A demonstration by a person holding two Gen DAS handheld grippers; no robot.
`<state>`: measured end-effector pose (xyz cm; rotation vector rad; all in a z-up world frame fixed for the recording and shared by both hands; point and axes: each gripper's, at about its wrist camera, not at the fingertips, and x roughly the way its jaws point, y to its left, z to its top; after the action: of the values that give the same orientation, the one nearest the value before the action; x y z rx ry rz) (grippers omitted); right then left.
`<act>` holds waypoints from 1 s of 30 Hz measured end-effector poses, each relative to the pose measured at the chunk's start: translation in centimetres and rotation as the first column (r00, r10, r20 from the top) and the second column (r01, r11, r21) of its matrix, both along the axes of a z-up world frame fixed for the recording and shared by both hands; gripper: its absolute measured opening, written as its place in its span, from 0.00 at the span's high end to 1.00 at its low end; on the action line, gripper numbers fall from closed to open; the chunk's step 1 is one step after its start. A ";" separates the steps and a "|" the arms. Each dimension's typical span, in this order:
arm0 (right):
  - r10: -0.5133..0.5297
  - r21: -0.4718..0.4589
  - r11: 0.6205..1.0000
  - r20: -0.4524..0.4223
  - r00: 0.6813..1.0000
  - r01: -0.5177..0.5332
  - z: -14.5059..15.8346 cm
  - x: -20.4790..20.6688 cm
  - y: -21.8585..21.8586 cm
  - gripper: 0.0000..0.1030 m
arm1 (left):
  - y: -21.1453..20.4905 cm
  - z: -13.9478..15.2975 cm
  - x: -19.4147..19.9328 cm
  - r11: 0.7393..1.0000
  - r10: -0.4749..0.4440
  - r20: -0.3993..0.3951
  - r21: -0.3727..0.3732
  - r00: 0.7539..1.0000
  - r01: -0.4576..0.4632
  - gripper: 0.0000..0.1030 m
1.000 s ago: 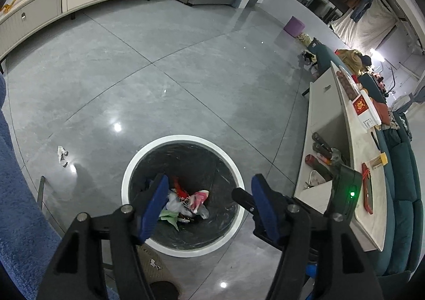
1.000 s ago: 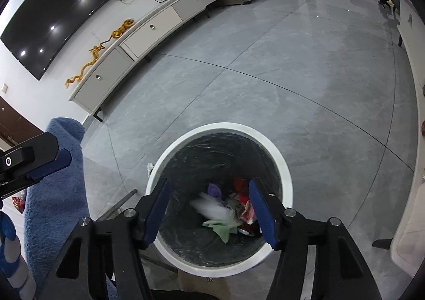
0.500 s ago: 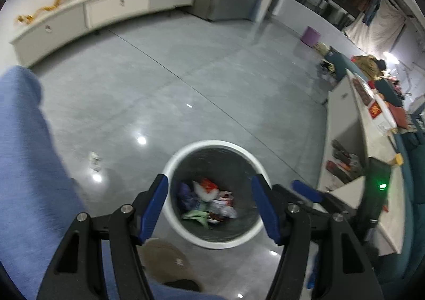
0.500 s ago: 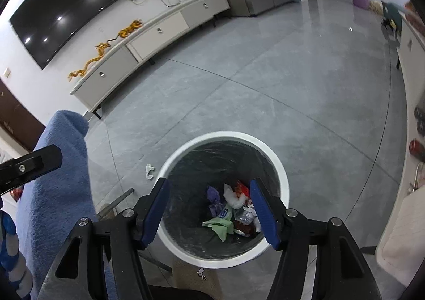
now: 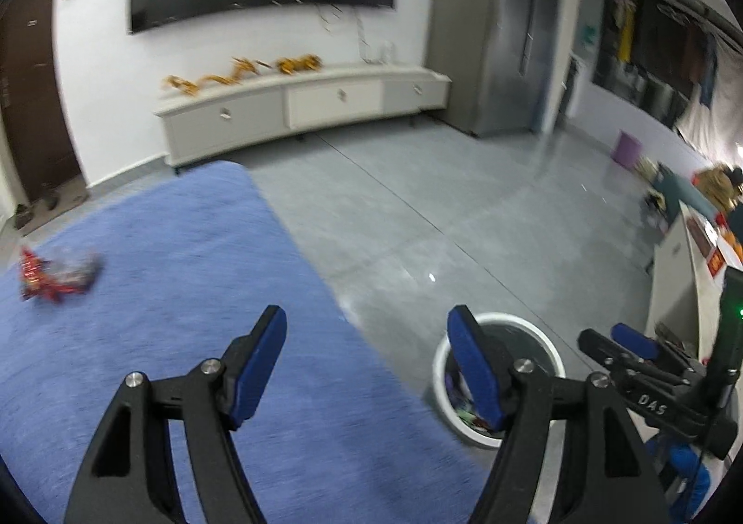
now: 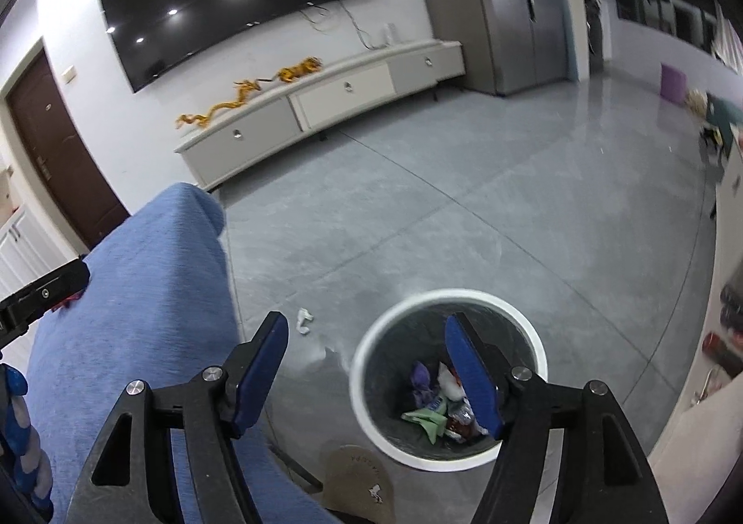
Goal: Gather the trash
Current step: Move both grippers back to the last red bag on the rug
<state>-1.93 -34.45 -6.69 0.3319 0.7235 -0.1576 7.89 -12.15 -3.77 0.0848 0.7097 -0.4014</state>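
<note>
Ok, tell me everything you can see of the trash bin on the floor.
The trash bin is round, with a white rim and wall that look like plastic and a dark liner inside. It stands upright and open, with no lid, on the grey tiled floor, just right of the blue fabric surface. Its bottom holds mixed rubbish: purple, white, green and red scraps. A small white scrap lies on the floor to its left, apart from it. Neither tool touches it.
</note>
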 end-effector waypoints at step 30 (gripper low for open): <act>0.261 -0.152 0.958 0.098 0.960 -0.245 5.8 2.8 16.1 0.31 | 18.3 3.2 -3.3 0.948 0.302 0.137 -0.150 0.943 -0.281 0.32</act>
<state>0.84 -18.37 -0.92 0.1122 0.6285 0.0552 4.60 6.10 -0.55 -0.1097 0.5268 -0.1518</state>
